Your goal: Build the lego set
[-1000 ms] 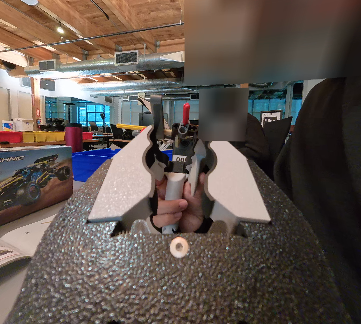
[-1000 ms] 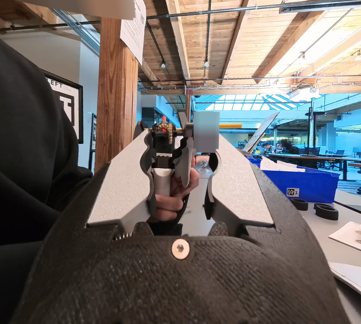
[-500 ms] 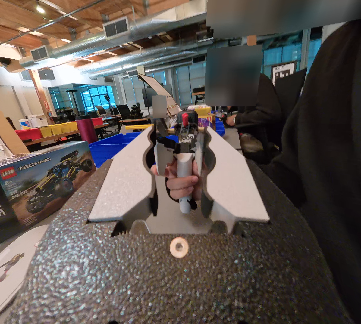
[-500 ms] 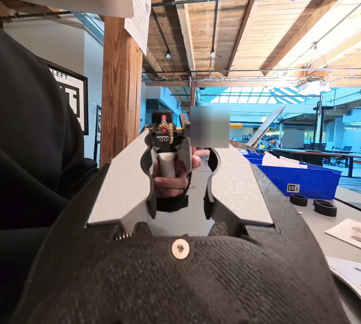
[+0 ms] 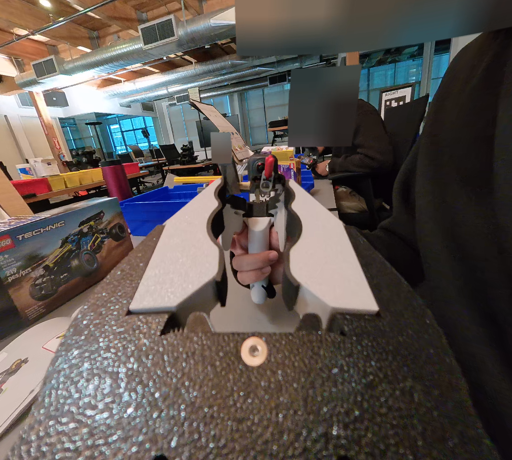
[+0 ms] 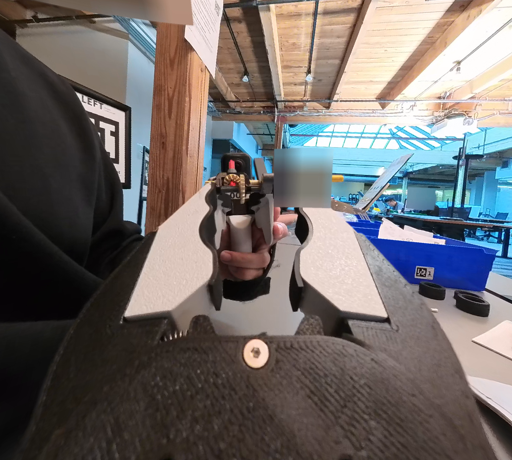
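I see both tongs raised, facing each other. The lego assembly (image 6: 238, 185) sits at the far tips of my right gripper (image 6: 250, 214); left gripper (image 5: 253, 197) meets it. Neither grip is clear.

Open-plan office-workshop: desks (image 6: 454, 222), blue parts bins (image 6: 432, 261), exposed ducts (image 5: 116, 50).

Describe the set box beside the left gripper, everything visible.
The set box is a cardboard carton standing upright on the pale table, at the left of the left wrist view. Its front face shows a printed yellow, blue and black off-road buggy on brown dirt; its top is dark. It looks closed and undamaged. The picture's edge cuts off its left end. A blue bin stands behind it and white printed sheets lie before it. Nothing grips it.
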A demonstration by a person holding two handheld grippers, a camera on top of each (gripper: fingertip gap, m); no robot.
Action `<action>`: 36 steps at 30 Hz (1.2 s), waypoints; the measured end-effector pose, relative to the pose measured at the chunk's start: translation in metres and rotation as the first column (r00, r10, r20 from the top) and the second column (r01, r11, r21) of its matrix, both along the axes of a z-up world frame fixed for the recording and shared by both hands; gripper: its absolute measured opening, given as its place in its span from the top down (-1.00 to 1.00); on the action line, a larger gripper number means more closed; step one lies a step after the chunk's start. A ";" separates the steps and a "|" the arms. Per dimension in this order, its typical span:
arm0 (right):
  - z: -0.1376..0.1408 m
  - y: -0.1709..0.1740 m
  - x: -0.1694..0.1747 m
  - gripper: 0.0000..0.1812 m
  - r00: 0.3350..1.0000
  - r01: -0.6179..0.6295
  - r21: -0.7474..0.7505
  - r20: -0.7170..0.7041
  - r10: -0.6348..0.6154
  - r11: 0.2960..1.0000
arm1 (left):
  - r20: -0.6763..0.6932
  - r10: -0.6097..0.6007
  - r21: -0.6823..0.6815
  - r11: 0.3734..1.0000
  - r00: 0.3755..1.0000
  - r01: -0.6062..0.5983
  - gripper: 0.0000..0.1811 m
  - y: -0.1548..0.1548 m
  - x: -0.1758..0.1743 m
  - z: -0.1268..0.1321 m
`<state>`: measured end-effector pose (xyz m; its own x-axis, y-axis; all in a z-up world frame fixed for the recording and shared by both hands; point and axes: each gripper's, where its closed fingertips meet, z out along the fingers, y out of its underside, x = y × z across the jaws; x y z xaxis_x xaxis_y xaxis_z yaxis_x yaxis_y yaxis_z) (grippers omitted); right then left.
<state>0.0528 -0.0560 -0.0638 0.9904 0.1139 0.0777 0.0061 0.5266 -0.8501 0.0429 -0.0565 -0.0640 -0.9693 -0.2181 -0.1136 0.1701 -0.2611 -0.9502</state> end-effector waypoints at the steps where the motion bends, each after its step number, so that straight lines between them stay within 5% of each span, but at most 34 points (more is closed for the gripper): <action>1: 0.000 0.000 0.000 0.39 1.000 -0.001 -0.002 -0.004 0.001 1.000 | -0.002 0.001 -0.007 1.000 1.000 -0.001 0.57 0.000 0.000 0.000; 18: -0.017 0.014 0.007 0.39 0.999 0.006 -0.127 -0.040 -0.011 0.992 | -0.074 0.018 -0.088 0.996 0.997 -0.024 0.53 0.002 0.010 -0.001; 24: -0.007 0.012 0.004 0.40 0.995 -0.049 -0.053 -0.090 0.044 0.997 | -0.098 -0.077 -0.102 0.992 0.992 0.067 0.52 0.006 0.003 -0.002; 36: -0.004 0.006 0.007 0.39 0.994 -0.041 -0.013 -0.097 0.040 0.999 | -0.090 -0.017 -0.039 0.999 0.996 0.013 0.58 0.006 0.007 -0.007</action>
<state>0.0596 -0.0502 -0.0677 0.9878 0.1543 -0.0205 -0.0977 0.5121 -0.8533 0.0498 -0.0504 -0.0710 -0.9784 -0.2061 -0.0176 0.0802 -0.2995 -0.9507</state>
